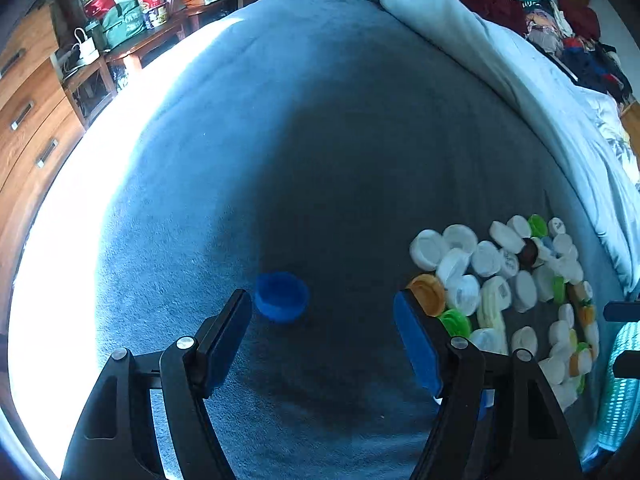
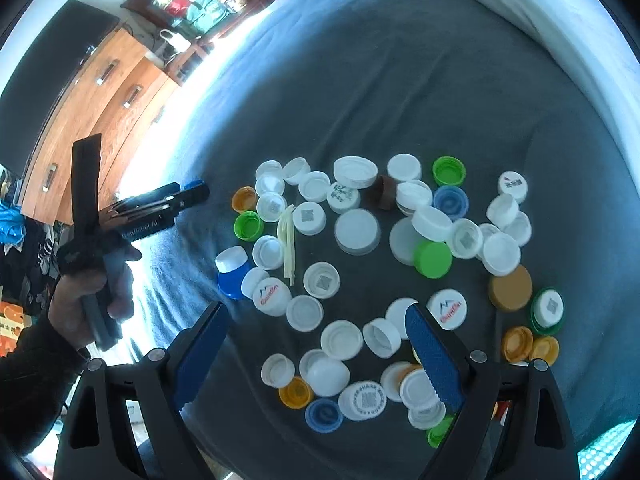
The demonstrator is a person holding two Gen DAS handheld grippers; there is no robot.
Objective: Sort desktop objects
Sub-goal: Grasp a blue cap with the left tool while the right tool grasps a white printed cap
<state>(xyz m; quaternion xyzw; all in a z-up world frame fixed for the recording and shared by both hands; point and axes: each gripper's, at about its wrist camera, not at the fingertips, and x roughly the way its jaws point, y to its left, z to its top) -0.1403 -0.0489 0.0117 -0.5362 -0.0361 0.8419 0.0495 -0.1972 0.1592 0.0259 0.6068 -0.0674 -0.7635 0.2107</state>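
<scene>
Grey-blue fleece blanket (image 1: 320,120) covered the bed, wooden drawers (image 1: 28,120) at ten o'clock. One small blue plastic cap (image 1: 281,297) lay alone between the left gripper (image 1: 322,344)'s wide, empty jaws; the right gripper (image 2: 316,352) hung wide over the heap of white, green and orange bottle caps (image 2: 360,240). Soft pile could tip a cap, spoiling the pinch.

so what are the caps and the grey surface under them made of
Caps: probably moulded plastic, smooth with a slight sheen; ribbed rims and printed tops suggest it. Grey surface: looks like soft fabric, maybe fleece; matte, fuzzy nap, no shine.
</scene>
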